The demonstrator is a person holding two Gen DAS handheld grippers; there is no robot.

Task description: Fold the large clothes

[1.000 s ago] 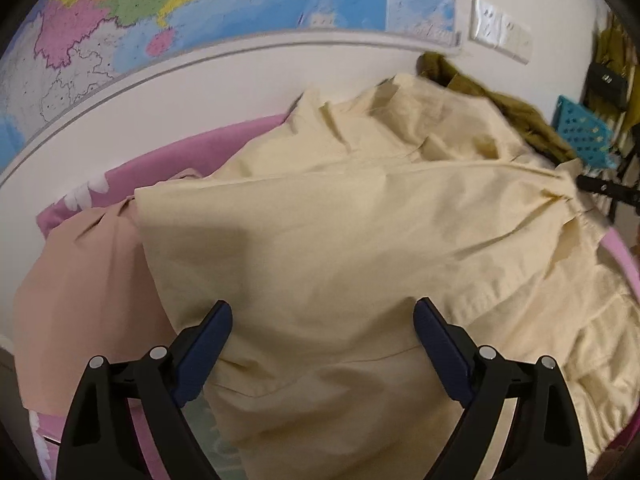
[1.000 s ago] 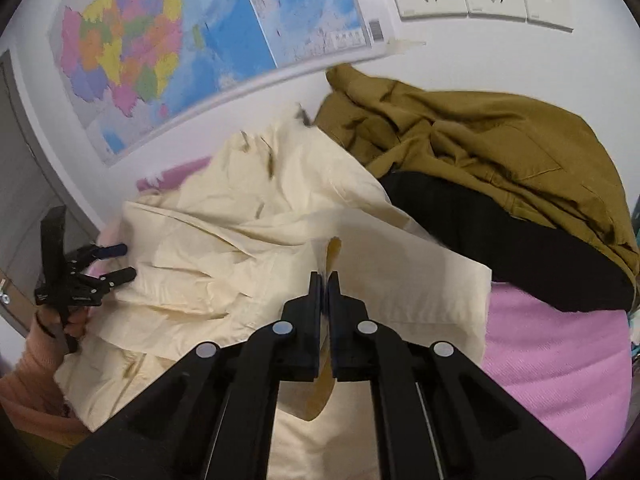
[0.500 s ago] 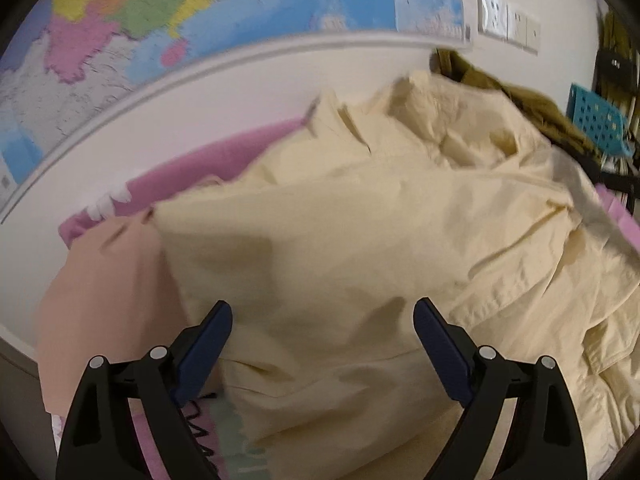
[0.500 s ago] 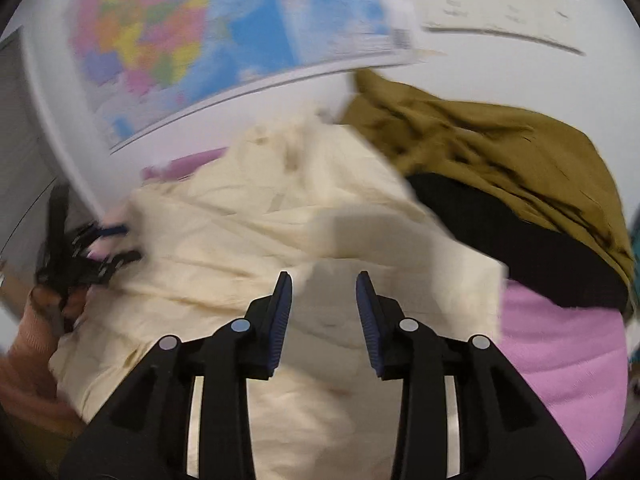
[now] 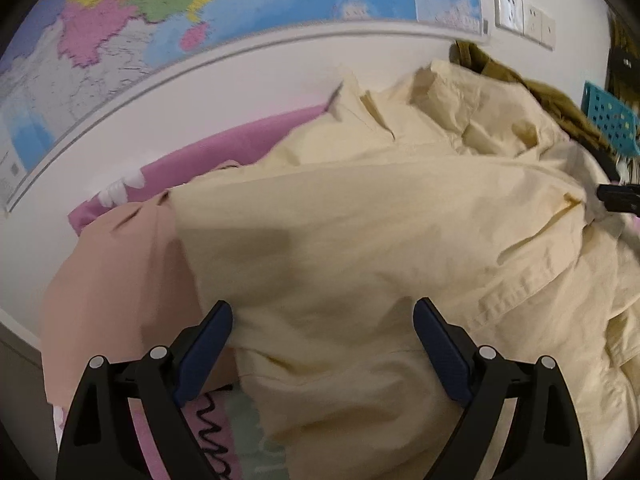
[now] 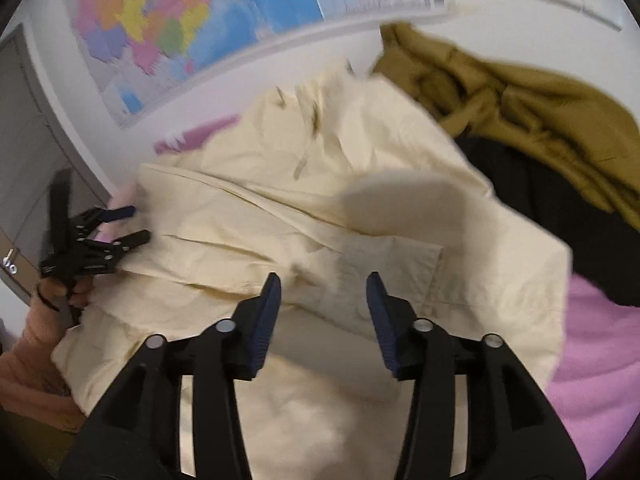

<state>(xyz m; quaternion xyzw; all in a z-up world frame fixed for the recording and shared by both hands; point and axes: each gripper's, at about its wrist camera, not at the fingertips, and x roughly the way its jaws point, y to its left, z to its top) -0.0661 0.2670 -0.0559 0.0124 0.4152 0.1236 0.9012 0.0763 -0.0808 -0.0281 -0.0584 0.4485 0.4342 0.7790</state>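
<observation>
A: Where is the garment?

B: The cream shirt (image 5: 360,248) lies rumpled over a pink bed cover (image 5: 240,148), spread from the wall toward both cameras. The left gripper (image 5: 322,320) is spread wide, its blue pads either side of a fold without pressing it.

A: And the other one?

B: The right gripper (image 6: 323,286) has just been opening; its jaws stand apart above the shirt's pocket area, nothing pinched between them.

A: What does one view give that the other lacks?

B: The right wrist view shows the left gripper from outside, in a hand (image 6: 60,292) with a peach sleeve, at the shirt's left edge. It also shows an olive jacket (image 6: 520,92) heaped over a black garment (image 6: 540,200) against the wall. The left wrist view shows a peach cloth (image 5: 116,272) under the shirt's near-left side and a teal perforated basket (image 5: 610,120) far right.

A: The room?

B: White wall, a coloured map (image 5: 200,8) pinned above the bed, white wall sockets (image 5: 524,16) beside it.
</observation>
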